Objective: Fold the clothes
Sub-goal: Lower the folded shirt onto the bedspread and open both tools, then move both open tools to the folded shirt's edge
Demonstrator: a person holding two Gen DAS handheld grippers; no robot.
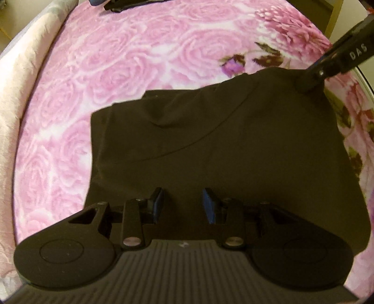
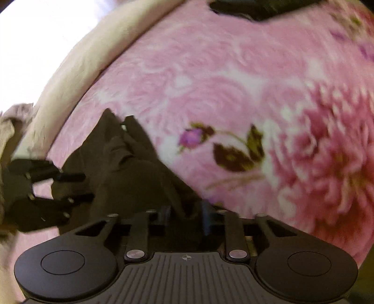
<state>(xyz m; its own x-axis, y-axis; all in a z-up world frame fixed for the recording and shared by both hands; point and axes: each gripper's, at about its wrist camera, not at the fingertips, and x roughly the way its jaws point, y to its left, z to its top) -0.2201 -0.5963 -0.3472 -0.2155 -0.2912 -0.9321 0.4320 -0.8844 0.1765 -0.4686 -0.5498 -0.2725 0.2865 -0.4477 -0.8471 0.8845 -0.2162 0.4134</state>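
The dark garment lies on the pink rose-patterned blanket, already doubled into a rough block with a curved seam across its top layer and a loose ripple near the far edge. The left gripper hovers low over the near edge, jaws parted, blue pads showing, nothing between them. The right gripper is at the far right corner, and from its own camera the jaws are closed in on a bunched ridge of the cloth, so I'd say it is pinching that corner; the view is blurred, though.

To my eye this is mid-fold: one corner held, the other side waiting. The next move likely calls for the left jaws to take the near edge so both can carry the cloth over evenly, keeping the layers from sliding apart.

A cream bolster runs along the blanket's left side, and another dark item sits at the far end. The right tool's arm reads "DAS" in white letters; nothing else is legible
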